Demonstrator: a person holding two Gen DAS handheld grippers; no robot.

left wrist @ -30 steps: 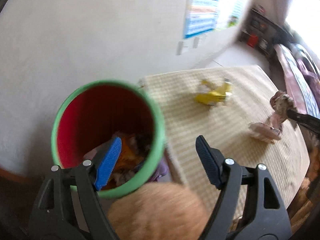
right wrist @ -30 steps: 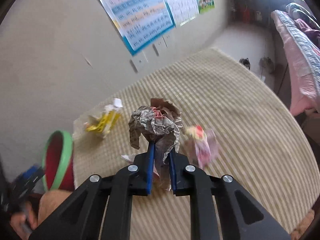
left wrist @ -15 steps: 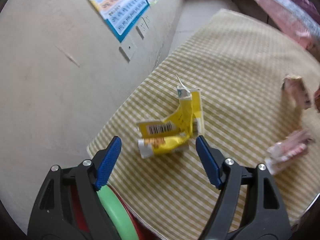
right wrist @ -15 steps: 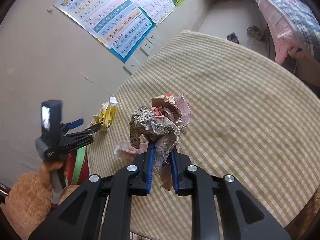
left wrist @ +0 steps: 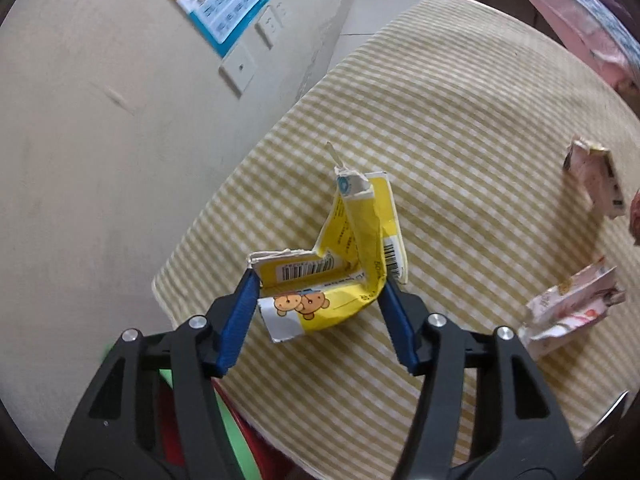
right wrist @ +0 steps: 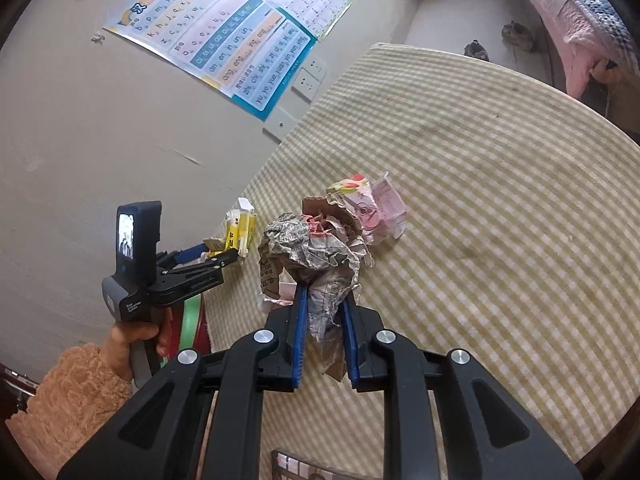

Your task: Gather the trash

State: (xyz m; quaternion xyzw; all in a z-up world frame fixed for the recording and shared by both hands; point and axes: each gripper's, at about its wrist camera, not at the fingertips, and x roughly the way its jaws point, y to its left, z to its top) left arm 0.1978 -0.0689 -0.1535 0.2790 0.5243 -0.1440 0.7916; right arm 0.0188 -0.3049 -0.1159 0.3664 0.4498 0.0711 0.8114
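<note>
A crushed yellow carton (left wrist: pixel 320 300) lies near the edge of the round table (left wrist: pixel 460 120), which has a yellow checked cloth. My left gripper (left wrist: pixel 318 280) points down over the carton. Its jaws are closing, and both blue pads touch the carton's ends. In the right wrist view the left gripper (right wrist: pixel 218 252) sits at the carton (right wrist: pixel 238 232). My right gripper (right wrist: pixel 324 296) is shut on a crumpled newspaper ball (right wrist: pixel 312 248), held above the cloth. The bin (left wrist: pixel 234 436), red with a green rim, stands below the table edge beside the left gripper.
Two pink wrappers (left wrist: pixel 572 312) (left wrist: pixel 596 176) lie on the cloth to the right. A third pink wrapper (right wrist: pixel 376 204) lies beyond the paper ball. A hand with an orange sleeve (right wrist: pixel 72 396) holds the left gripper. The wall with posters (right wrist: pixel 240 40) runs close along the table's left.
My left gripper swung from above the bin over to the table, came down around the yellow carton and narrowed its jaws. The right gripper shifted slightly, still holding the paper ball.
</note>
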